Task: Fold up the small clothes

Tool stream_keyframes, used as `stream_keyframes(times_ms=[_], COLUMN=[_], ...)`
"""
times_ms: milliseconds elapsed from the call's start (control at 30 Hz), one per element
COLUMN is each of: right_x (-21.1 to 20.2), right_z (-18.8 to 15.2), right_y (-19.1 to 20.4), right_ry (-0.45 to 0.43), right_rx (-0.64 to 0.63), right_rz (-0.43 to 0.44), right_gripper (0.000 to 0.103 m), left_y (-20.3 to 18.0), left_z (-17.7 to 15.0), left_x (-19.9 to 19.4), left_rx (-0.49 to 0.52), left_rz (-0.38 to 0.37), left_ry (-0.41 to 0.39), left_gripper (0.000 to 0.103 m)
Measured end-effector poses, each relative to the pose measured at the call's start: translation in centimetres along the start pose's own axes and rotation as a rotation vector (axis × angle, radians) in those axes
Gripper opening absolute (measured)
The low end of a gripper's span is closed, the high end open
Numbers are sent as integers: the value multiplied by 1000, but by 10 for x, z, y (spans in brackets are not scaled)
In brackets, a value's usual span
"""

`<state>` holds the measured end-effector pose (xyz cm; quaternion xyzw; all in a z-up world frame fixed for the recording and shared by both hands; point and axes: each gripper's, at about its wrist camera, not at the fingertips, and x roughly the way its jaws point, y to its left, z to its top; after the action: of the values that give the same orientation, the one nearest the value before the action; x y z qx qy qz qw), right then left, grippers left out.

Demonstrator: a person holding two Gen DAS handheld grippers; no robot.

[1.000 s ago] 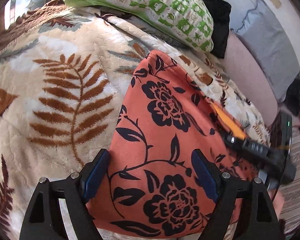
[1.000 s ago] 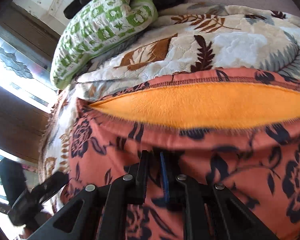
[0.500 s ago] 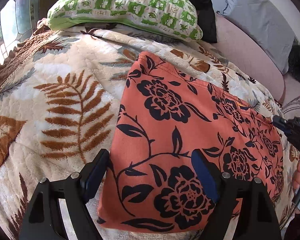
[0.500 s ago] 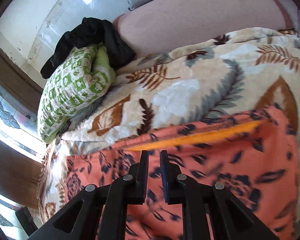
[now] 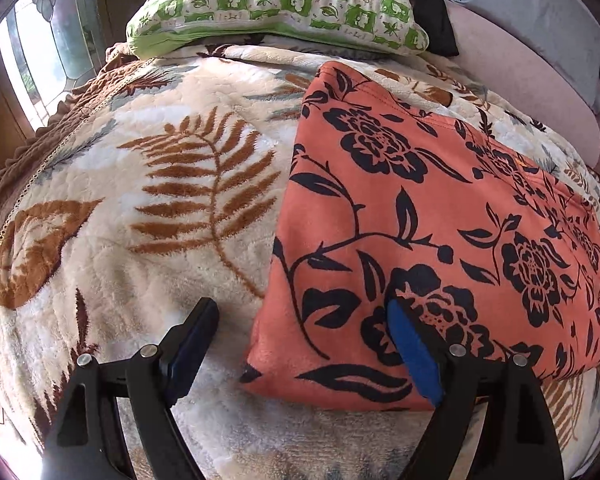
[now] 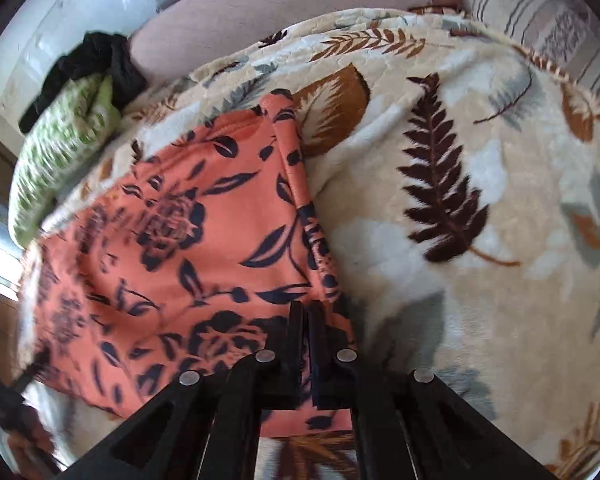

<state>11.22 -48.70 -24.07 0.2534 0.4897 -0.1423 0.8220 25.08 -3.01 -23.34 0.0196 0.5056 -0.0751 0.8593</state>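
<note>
In the left wrist view, one orange garment (image 5: 440, 240) printed with black flowers lies folded flat on a cream blanket (image 5: 140, 220) with brown fern leaves, which covers the bed. The left tongs (image 5: 304, 348) are spread wide and grasp nothing: the left finger sits over bare blanket, the right finger with its blue pad (image 5: 414, 356) over the garment's near edge, and the garment's near-left corner lies between them. At the far end rests one green-and-white checked pillow (image 5: 276, 4), with one dark cloth (image 5: 432, 8) behind it and one grey cushion (image 5: 540, 12) at the upper right. In the right wrist view, the same garment (image 6: 172, 248) spreads left of centre on the blanket (image 6: 480, 200), its right edge a thick rolled fold. The right tongs (image 6: 305, 336) are clenched, the two fingers almost together over the garment's near-right corner; whether cloth is pinched between them cannot be told. The pillow (image 6: 60, 152) and dark cloth (image 6: 96, 64) appear blurred at the upper left
</note>
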Motion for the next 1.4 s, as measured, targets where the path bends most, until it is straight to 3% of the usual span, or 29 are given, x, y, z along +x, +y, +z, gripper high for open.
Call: stream_keyframes(times_ms=[100,167,233,367,467,600,700,767,867,967,1033,1100,1167,1267,1333,1400], right_x=[-10,-31,-41,-21,4,41,84,104,112,96,73,56,41,25,23,28], right_z=[6,15,25,47,58,82,105,117,130,135,128,110,84,40,9,-19], right_y=[-20,-20,-13,23,63,88,103,108,106,111,120,137,159,182,189,192], right_ry=[-4,-128,-204,-149,-95,-68,-11,-30,-58,-73,-82,-26,18,66,94,142], right_rx=[131,131,120,100,45,53,32,0,37,51,47,16,-38,-89,-117,-152], right_rz=[107,128,157,265,266,292,242,188,214,229,318,418,459,488,476,405], right_gripper=[6,8,8,8,8,8,8,6,6,8,8,8,8,8,8,8], left_y=[12,13,3,-23,-32,-31,-29,-28,-22,-10,4,23,43,59,62,60], left_z=[-7,-6,-2,1,7,6,4,4,9,16,19,18,14,-2,-16,-33], left_x=[-12,-21,-25,-22,-13,-3,2,3,1,-14,-28,-38,-42,-40,-40,-43], left_rx=[-103,-154,-130,-58,-24,15,45,64,48,-7,-60,-134,-223,-316,-345,-351], left_rz=[-33,-77,-131,-106,-74,-26,-25,-29,-58,-93,-78,-64,-79,-87,-161,-239], left_ry=[7,-29,-59,-86,-69,-43,-34,-34,-25,-73,-115,-132,-120,-62,-34,-12], left_gripper=[87,86,86,87,87,87,90,92,92,91,92,92,91,91,91,91])
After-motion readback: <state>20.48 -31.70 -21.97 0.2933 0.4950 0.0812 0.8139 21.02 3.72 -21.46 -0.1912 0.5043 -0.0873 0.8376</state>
